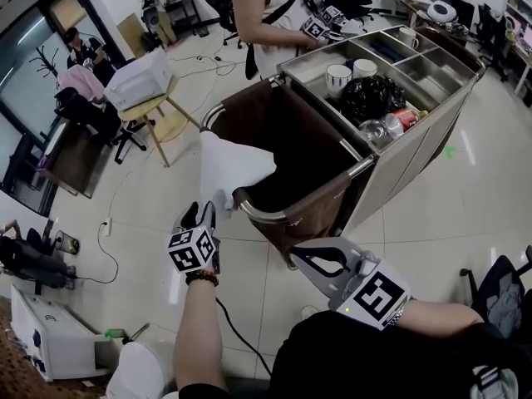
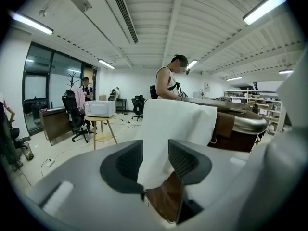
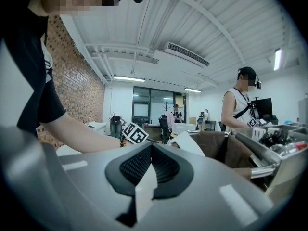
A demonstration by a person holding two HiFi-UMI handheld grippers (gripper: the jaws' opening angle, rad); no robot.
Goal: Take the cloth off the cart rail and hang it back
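A white cloth hangs draped over the chrome rail at the near left corner of the cart, above its brown bag. My left gripper sits just below the rail at the cloth's lower end. In the left gripper view the jaws stand apart, and the cloth hangs loosely down between the pads. My right gripper hovers in front of the cart, to the right of the cloth, and is shut with nothing held. The cloth and rail show beyond it.
The cart's steel top tray holds two cups, a black bag and bottles. Another person stands at the cart's far side. A wooden stool carrying a white box is to the left. A cable lies on the floor.
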